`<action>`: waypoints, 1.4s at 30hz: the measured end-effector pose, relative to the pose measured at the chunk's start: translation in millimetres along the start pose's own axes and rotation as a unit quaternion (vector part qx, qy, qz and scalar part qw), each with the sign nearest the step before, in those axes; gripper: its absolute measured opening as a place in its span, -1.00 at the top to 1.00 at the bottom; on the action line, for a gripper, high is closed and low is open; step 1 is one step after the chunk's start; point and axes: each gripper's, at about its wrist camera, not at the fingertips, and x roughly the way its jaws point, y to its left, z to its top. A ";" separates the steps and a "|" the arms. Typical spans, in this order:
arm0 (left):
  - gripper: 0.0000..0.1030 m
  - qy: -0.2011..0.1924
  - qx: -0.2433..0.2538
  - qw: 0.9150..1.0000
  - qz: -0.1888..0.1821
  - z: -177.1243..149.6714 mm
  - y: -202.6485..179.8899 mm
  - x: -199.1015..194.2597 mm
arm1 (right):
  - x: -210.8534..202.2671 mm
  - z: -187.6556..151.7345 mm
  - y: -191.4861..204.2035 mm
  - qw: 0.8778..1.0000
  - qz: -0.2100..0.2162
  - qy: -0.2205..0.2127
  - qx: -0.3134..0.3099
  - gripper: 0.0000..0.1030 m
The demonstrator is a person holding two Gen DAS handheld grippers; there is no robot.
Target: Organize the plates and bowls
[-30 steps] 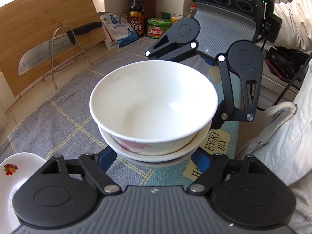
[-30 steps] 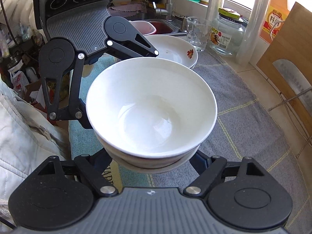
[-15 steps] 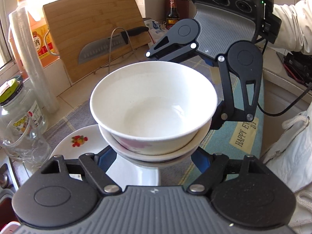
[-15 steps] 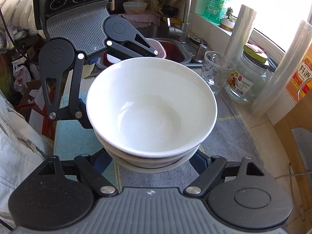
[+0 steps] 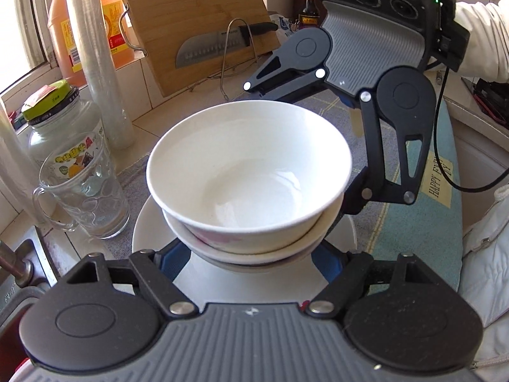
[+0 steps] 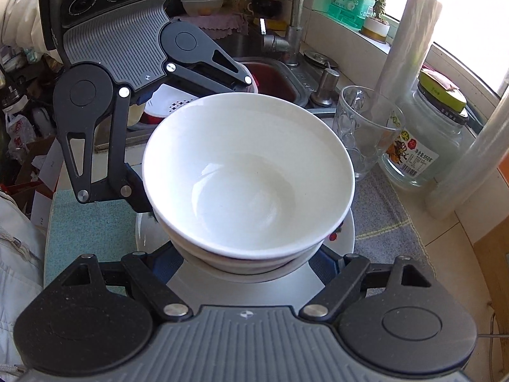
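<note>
A stack of white bowls (image 5: pixel 251 172) (image 6: pixel 248 175), the top one plain and the lower one with a pink pattern on its side, hangs just above a white plate (image 5: pixel 143 232) (image 6: pixel 348 235) on the grey mat. My left gripper (image 5: pixel 251 254) clamps the lower part of the stack from the near side in the left wrist view. From the opposite side my right gripper (image 6: pixel 248 264) clamps it too. Each gripper's blue pads press on the stack's sides. Whether the stack touches the plate is hidden.
A glass mug (image 5: pixel 86 187) (image 6: pixel 359 133) and a lidded jar (image 5: pixel 54 121) (image 6: pixel 426 140) stand close beside the plate. A plastic-wrap roll (image 5: pixel 98 63), cutting board (image 5: pixel 191 22) and knife (image 5: pixel 216 44) line the wall. The sink (image 6: pixel 280 79) lies beyond. A teal mat (image 5: pixel 423 222) covers the counter's edge.
Both grippers carried the bowl stack sideways along the counter toward the sink end. The plate, earlier off to one side, now lies right under the stack, beside the glass mug.
</note>
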 end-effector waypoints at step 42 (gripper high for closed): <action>-0.99 -0.109 -0.352 0.891 0.266 -16.5 -159.2 -95.8 | -107.7 -87.5 125.9 0.874 -0.301 -0.022 0.380 -1.00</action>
